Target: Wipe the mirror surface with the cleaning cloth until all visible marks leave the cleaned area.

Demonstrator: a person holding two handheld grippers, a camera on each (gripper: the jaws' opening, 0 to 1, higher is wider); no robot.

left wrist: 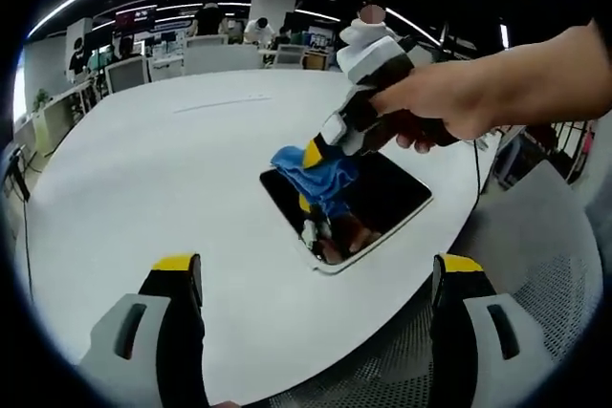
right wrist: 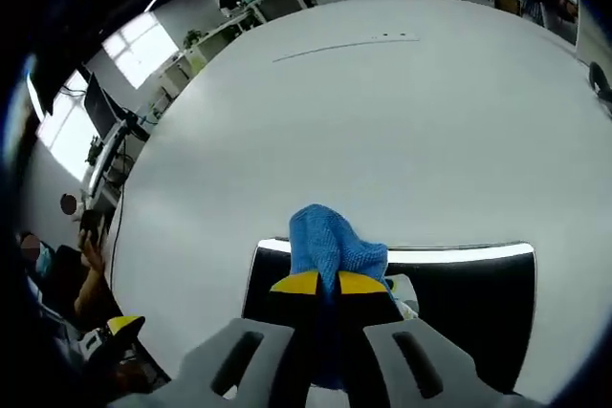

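Closest to the lens in the left gripper view, the left tool [left wrist: 316, 279] rises with its two yellow-tipped jaws spread wide apart and nothing between them, hanging over the near edge of the white tabletop [left wrist: 172, 169]. Beyond it lies the mirror [left wrist: 382, 200], a dark rounded rectangle flat on the tabletop close to that near edge, where a grey mesh chair [left wrist: 535, 255] stands.

The right tool [right wrist: 330, 284] has its jaws pressed together on the blue cleaning cloth [right wrist: 330, 241], which bulges out past the yellow tips. In the left gripper view a hand [left wrist: 449, 102] drives this tool down at a slant, and the cloth [left wrist: 320, 174] appears to meet the glass at the mirror's far corner.

In the right gripper view the mirror [right wrist: 469, 303] stretches sideways, its long axis running across the tool's line, with most of the dark surface lying to one side of the cloth. So the wiping stroke likely has to travel along that long axis, away from the corner. The right tool is clearly the nearer one; the left stands well apart.

I cannot make out marks on the glass.
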